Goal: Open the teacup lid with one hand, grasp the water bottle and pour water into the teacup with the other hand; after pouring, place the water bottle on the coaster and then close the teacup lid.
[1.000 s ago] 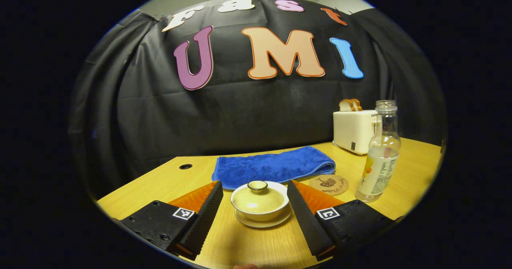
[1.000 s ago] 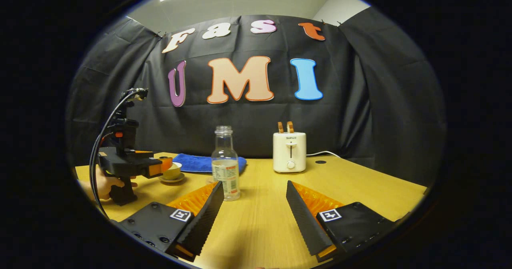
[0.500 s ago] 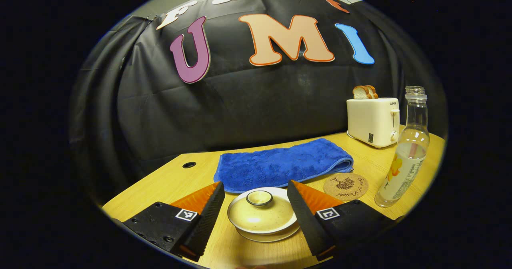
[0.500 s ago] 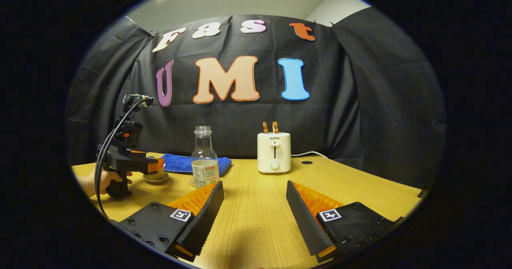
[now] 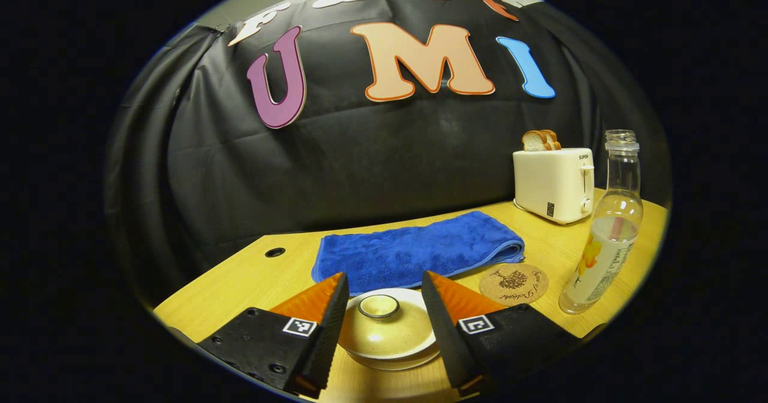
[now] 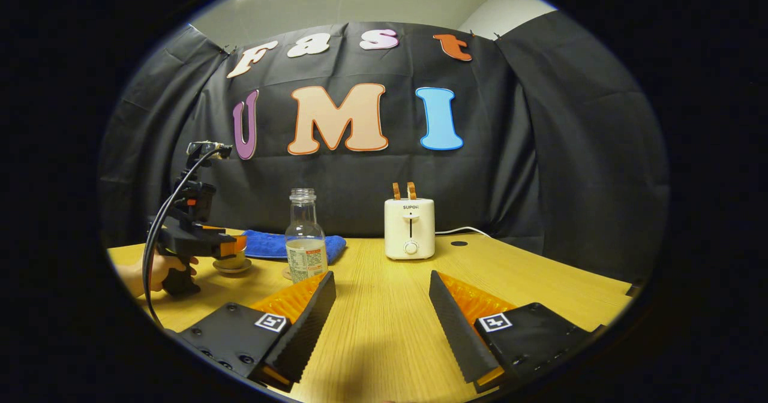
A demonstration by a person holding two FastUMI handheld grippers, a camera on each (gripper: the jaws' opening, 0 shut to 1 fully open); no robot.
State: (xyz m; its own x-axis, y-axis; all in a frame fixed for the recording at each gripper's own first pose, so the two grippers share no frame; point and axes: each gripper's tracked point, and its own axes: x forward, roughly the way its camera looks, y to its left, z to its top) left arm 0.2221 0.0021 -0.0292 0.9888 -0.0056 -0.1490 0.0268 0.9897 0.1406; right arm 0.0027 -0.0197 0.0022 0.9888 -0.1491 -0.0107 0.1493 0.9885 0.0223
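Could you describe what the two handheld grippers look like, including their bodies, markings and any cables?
Both share one build: the left gripper and the right gripper have wedge-shaped fingers with ridged inner faces, mounted on black blocks that each carry a small square black-and-white marker. In the right gripper view, the left gripper's black body has a pistol-style handle, a tall top mast and a looping black cable.

Blue towel (image 5: 417,250), cream toaster (image 5: 552,184), tree-printed tan coaster (image 5: 513,283).

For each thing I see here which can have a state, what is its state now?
Teacup lid: on the teacup.
Water bottle: uncapped, upright, partly filled.
Coaster: bare.
Toaster: bread sticking up.
Blue towel: folded flat.
Left gripper: open around lid.
Right gripper: open, holding nothing.
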